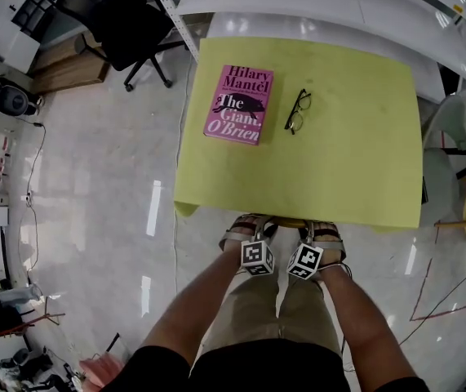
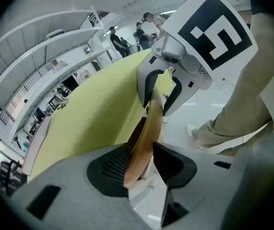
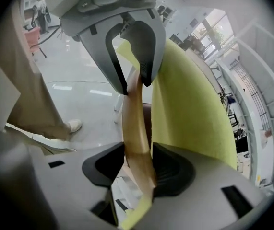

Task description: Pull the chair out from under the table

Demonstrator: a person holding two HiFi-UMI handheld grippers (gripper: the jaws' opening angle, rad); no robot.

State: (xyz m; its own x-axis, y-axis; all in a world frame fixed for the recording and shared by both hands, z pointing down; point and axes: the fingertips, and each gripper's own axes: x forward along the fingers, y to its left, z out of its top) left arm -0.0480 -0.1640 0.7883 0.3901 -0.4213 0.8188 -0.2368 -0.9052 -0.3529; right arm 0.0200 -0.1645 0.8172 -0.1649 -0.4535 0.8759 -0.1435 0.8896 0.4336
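Bright, even lighting; fisheye-warped, dark-vignetted edges.

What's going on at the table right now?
A person stands at the yellow-green table, reaching down at its near edge for the curved wooden back rail of a chair tucked underneath. The left gripper is clamped on the rail; the right gripper has it between its jaws, grip unclear. A pink book and black glasses lie on top.

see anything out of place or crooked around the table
Nothing really stands out. The book sits a touch crooked on the yellow cloth, with the glasses beside it, not touching. The cloth's near left corner droops slightly. The left tool and right tool both grip the chair back at the near edge.
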